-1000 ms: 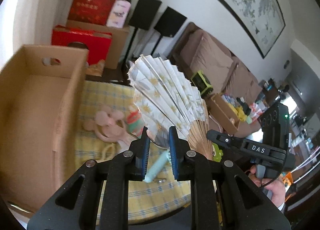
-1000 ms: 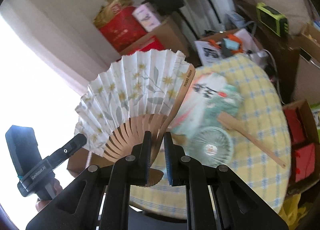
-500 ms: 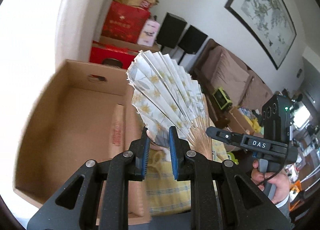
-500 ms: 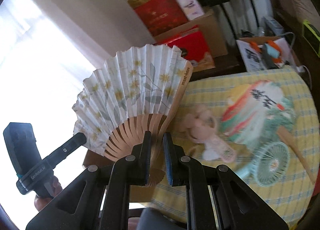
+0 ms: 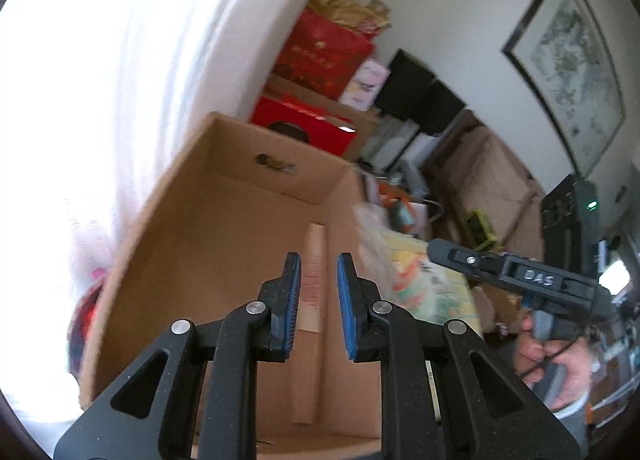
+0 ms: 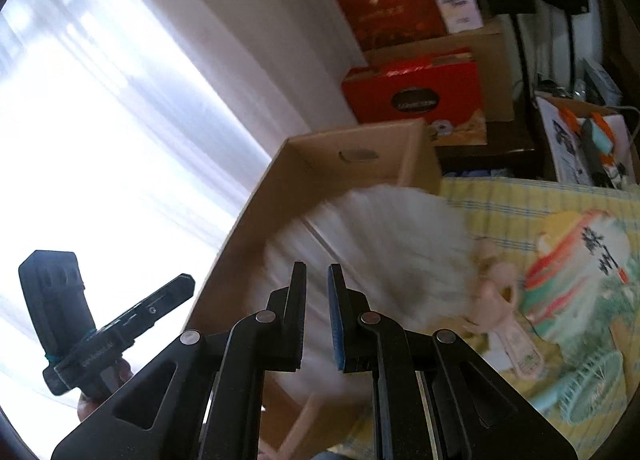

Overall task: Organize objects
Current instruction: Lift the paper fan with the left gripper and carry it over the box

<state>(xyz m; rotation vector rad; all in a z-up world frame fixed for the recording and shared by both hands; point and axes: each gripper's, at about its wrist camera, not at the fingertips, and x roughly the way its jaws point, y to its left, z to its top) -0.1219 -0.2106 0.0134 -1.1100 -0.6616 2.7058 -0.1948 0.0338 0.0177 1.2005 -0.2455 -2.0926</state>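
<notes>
Dropping blurred into the cardboard box (image 6: 360,147), the white folding fan (image 6: 392,244) leaves both grippers narrow, holding nothing; paddle fan (image 6: 580,260), pink toy (image 6: 504,300), teal handheld fan (image 6: 592,388) remain on the table.

We see a table under a yellow checked cloth (image 6: 520,203), filling the right half of the right wrist view. On it, at the right edge, lies a round painted fan (image 6: 580,280) in green, orange and white. Just left of it lies a pink handheld fan (image 6: 508,312) — touching or overlapping it, we cannot tell. In the lower right lies a teal handheld fan (image 6: 588,388). An open cardboard box (image 6: 360,155) stands at the cloth's left — whether on the table, we cannot tell.
</notes>
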